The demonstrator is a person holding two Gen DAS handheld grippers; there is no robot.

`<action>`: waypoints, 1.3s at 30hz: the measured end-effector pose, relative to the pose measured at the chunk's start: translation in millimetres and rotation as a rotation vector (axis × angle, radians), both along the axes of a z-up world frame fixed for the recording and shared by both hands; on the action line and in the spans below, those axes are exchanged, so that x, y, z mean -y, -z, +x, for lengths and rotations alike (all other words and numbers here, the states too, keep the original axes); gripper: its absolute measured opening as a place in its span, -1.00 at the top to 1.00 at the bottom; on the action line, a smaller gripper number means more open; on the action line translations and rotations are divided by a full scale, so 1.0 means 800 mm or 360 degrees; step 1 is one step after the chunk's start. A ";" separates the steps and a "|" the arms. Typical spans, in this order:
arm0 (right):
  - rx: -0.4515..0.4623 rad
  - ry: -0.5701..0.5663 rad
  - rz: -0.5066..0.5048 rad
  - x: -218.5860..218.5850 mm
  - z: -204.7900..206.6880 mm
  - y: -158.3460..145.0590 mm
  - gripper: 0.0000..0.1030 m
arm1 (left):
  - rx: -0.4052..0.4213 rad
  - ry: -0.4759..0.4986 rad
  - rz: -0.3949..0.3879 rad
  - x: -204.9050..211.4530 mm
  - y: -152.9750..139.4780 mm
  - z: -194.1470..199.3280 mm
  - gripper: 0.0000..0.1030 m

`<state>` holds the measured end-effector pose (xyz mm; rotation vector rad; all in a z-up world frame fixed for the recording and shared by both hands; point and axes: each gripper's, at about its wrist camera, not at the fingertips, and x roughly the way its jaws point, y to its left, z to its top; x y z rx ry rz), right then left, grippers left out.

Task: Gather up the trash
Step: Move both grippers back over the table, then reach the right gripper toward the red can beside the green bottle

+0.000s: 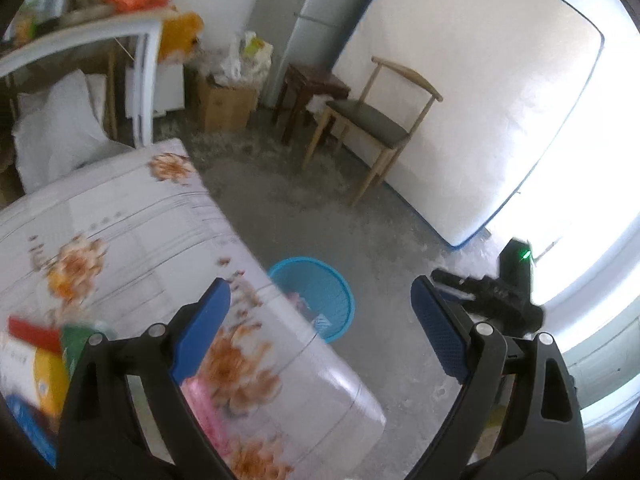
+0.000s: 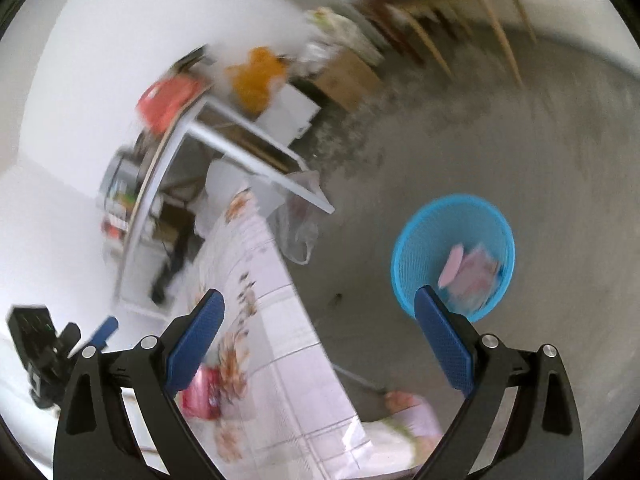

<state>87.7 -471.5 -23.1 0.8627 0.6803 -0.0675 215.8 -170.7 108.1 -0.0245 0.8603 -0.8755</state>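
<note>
Right wrist view shows our right hand-held gripper (image 2: 316,336) spread wide and empty, the pink wrapper (image 2: 202,394) on the tabletop (image 2: 280,380) just beside its left finger. Our left hand-held gripper (image 1: 320,328), likewise open and empty, hangs above that edge; the blue basket (image 2: 412,264) sits on the floor to the right.

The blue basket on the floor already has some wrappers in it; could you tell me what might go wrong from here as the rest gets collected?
1. The blue basket stands on the floor, apart from the floral table, so a piece let go early could land on the concrete.
2. The pink wrapper lies close to the table's edge; a clumsy approach by the open right gripper might push it off.
3. Both views are blurred, so aim may suffer.
</note>
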 end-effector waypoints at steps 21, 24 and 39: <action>-0.0122 -0.0580 -0.0965 -0.337 0.069 -0.148 -0.88 | 0.0135 -0.0573 0.0057 -0.247 0.031 -0.121 -0.84; -0.0159 -0.0622 -0.1115 -0.383 0.074 -0.146 -0.88 | 0.0111 -0.0656 0.0061 -0.276 0.040 -0.123 -0.84; 0.0000 -0.0558 -0.1292 -0.469 0.085 -0.167 -0.88 | -0.0061 -0.0835 -0.0150 -0.371 0.063 -0.121 -0.84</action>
